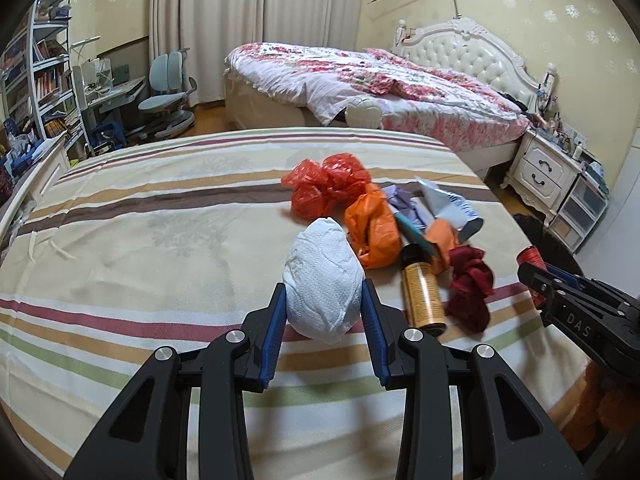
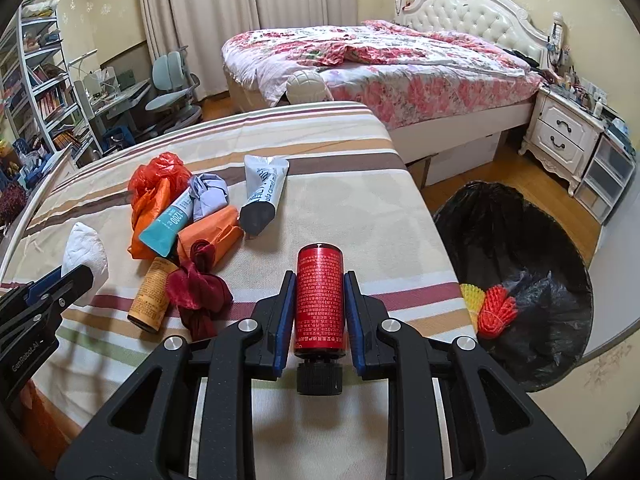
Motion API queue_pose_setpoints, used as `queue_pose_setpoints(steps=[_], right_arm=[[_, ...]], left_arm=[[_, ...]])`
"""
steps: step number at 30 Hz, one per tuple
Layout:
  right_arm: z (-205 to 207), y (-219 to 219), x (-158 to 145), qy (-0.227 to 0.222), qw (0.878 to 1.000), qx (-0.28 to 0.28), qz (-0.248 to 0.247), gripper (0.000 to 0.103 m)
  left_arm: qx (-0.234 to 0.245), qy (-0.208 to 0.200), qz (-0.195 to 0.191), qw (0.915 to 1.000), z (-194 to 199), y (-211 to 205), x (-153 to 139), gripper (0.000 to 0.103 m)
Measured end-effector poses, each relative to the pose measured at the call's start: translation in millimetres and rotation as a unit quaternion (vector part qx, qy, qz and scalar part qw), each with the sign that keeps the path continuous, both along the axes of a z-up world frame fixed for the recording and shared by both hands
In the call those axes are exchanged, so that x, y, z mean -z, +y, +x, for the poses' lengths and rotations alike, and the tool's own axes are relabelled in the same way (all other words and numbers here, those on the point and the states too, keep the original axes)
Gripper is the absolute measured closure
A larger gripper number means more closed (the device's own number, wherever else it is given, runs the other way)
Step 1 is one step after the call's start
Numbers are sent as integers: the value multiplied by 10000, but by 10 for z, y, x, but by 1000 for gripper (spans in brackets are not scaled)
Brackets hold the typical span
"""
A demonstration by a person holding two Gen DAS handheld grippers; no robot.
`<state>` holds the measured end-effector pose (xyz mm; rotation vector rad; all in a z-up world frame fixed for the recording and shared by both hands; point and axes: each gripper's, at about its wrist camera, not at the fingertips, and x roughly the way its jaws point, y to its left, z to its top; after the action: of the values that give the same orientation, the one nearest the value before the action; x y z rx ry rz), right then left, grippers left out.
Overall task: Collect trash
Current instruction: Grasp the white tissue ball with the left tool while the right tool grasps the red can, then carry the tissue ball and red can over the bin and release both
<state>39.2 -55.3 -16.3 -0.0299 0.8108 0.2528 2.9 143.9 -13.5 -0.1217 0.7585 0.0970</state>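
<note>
My left gripper (image 1: 323,292) is shut on a crumpled white paper wad (image 1: 320,280), held just above the striped bedsheet (image 1: 160,240). My right gripper (image 2: 319,276) is shut on a red bottle (image 2: 319,300) with a black cap, its cap end towards the camera. On the sheet between them lies a pile of trash: a red plastic bag (image 1: 328,188), an orange bag (image 1: 372,228), a gold bottle (image 1: 424,292), a dark red cloth (image 1: 470,284), a grey tube (image 2: 264,192) and a teal tube (image 2: 168,224). The left gripper (image 2: 80,276) shows at the right wrist view's left edge.
A bin lined with a black bag (image 2: 520,240) stands on the floor right of the striped bed, holding orange and yellow netted items (image 2: 494,310). Beyond are a floral bed (image 2: 380,64), a white nightstand (image 2: 564,132), a desk chair (image 1: 168,88) and bookshelves (image 1: 40,72).
</note>
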Motion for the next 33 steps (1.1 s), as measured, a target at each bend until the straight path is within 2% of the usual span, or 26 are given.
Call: queue_pose_setpoints(steps=[11, 20, 33], right_arm=[[-230, -271, -243, -350, 9991, 234, 50, 80], [-270, -619, -348, -550, 9968, 587, 4, 80], [-122, -1346, -387, -730, 9882, 1346, -2, 80]], left_arm=[[441, -350, -31, 9984, -87, -410, -237, 66], [935, -603, -41, 9938, 23, -901, -352, 66], [1442, -655, -2, 9874, 355, -1619, -303, 66]])
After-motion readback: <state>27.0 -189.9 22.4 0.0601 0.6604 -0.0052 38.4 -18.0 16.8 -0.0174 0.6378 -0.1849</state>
